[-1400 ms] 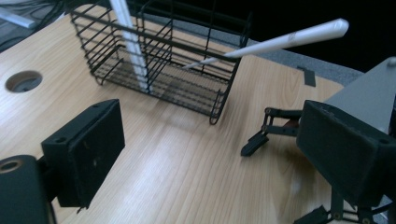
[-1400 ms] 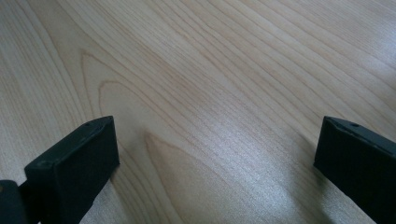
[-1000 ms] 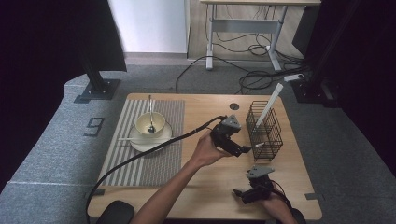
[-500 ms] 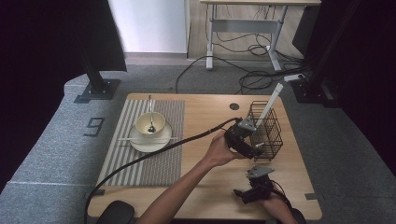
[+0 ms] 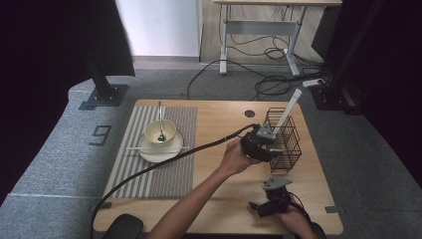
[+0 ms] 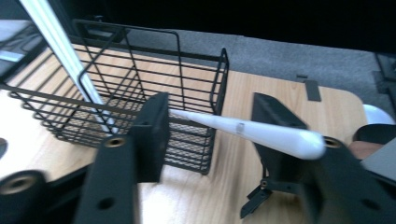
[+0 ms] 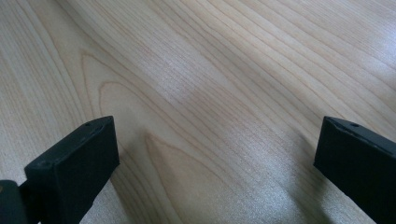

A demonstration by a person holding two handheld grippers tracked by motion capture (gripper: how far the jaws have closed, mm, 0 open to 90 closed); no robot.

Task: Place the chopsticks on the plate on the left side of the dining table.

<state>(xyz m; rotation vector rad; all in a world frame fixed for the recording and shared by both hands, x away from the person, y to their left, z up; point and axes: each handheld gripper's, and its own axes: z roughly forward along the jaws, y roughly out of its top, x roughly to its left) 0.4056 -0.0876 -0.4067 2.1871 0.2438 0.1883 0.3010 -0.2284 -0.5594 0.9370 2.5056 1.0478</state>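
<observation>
your left gripper [image 6: 210, 135], jaws just closing, has the white spoon handle [image 6: 252, 133] lying between them, not visibly clamped, just beside the wire basket [image 6: 140, 93]. your right gripper [image 7: 215, 158] gapes over the table [image 7: 196, 70].

Bare wood around the right gripper [image 5: 263, 208]; wire basket [image 5: 288, 144] and leaning white stick [image 5: 286, 110] just ahead
</observation>
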